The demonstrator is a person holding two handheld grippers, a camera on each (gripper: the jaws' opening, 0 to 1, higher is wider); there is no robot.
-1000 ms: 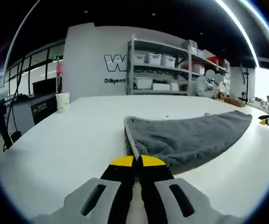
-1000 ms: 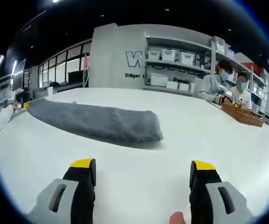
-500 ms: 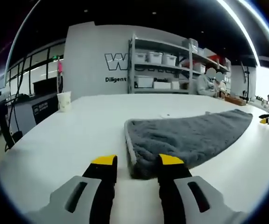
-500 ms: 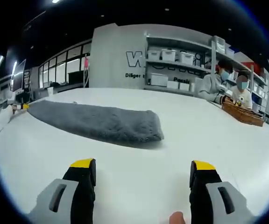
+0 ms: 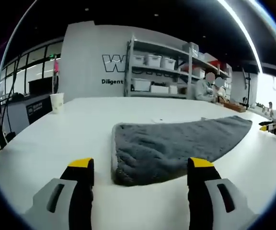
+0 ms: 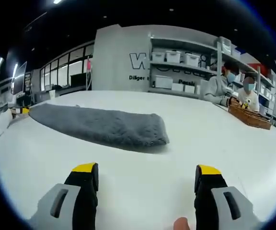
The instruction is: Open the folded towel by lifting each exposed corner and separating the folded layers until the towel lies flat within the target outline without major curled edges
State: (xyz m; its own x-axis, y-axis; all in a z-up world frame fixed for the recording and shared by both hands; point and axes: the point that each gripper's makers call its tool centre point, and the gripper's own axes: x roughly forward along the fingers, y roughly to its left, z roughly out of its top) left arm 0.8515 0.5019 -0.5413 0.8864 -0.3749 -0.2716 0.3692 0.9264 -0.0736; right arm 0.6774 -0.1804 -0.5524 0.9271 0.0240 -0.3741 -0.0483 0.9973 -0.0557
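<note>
Your left gripper (image 5: 141, 165) has its fingers spread wide, holding nothing, straddling the near end of the folded grey towel (image 5: 171, 146) on the white tabletop (image 5: 56, 139). Your right gripper (image 6: 146, 168) gapes too, empty, towel's other end just ahead

Folded grey towel (image 5: 176, 146) between parted jaws
</note>
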